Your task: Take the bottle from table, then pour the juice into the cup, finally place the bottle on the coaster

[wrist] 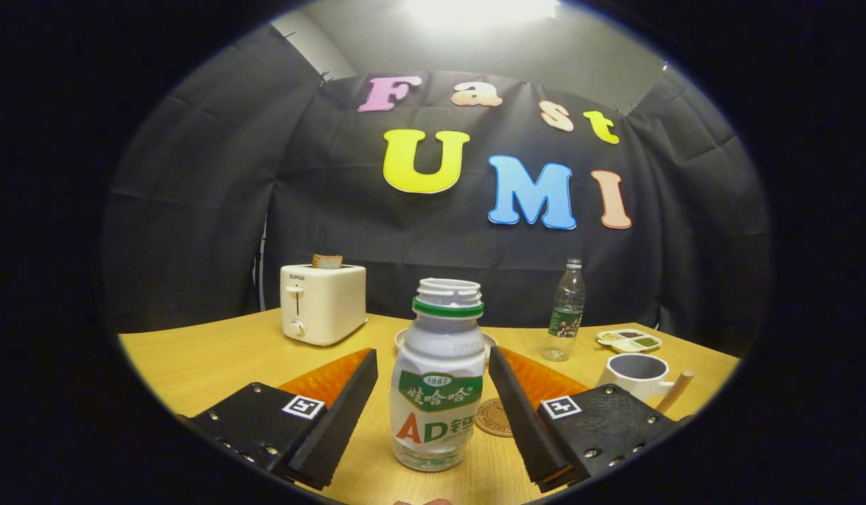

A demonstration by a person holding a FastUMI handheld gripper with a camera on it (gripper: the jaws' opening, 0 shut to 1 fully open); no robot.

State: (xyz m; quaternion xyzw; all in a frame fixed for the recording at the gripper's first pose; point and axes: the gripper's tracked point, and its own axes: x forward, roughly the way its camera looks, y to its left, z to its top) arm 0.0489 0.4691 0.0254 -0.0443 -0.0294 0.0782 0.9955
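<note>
While gripper (433,421) gapes, bottle (437,379) upright between fingers, untouched

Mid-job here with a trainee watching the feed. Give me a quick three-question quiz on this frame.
1. True or false: the claw is shut on the bottle.
2. Where does the coaster lie? A) under the toaster B) beside the bottle, toward the cup C) inside the cup
3. What sticks out of the toaster?

Key: 1. False: the bottle stands between open fingers, gaps on both sides. 2. B. 3. Toast.
</note>
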